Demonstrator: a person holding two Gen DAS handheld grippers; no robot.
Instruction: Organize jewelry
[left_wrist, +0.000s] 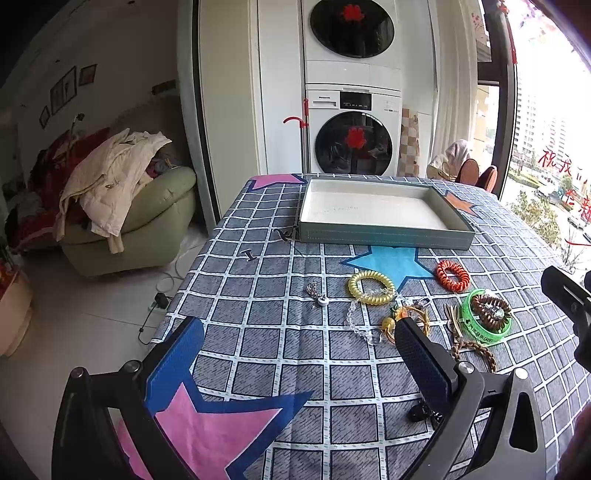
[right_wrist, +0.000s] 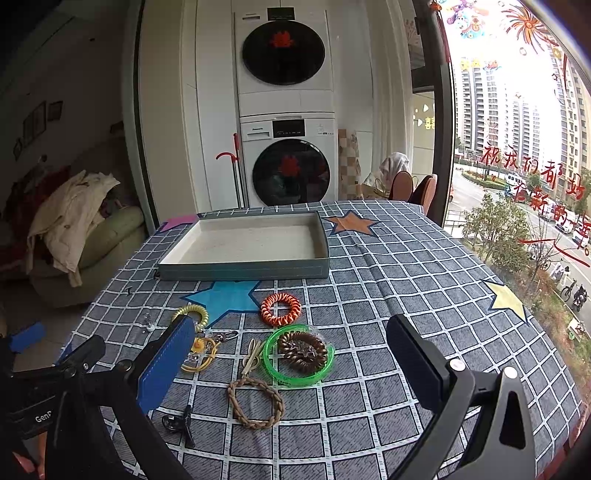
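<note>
Both pairs of jaws stand wide apart with nothing between them: the left gripper (left_wrist: 299, 332) fills the lower part of its view, the right gripper (right_wrist: 291, 339) the lower part of its own.

The jewelry lies in a loose cluster on the grey checked tablecloth with coloured stars (right_wrist: 406, 266), at the centre of the right wrist view and centre right of the left. A brown spiral coil band (right_wrist: 302, 350) lies inside a translucent green plastic bangle (right_wrist: 275, 371), with an orange spiral coil band (right_wrist: 280, 308) above them and a yellow spiral coil band (left_wrist: 371, 287) nearer the left.

Only the right wrist view shows the whole braided tan cord loop (right_wrist: 255, 402) and a small black clip (right_wrist: 181, 421) at lower centre; in the left view the loop is partly cut off behind the right finger. The left view shows a clear bead chain (left_wrist: 354, 317) and a small silver charm (left_wrist: 317, 293) more fully. A yellow-orange tangled piece (right_wrist: 201, 350) is hard to make out.

The shallow grey rectangular tray with a white lining (right_wrist: 243, 271) sits beyond the cluster, apart from it.
</note>
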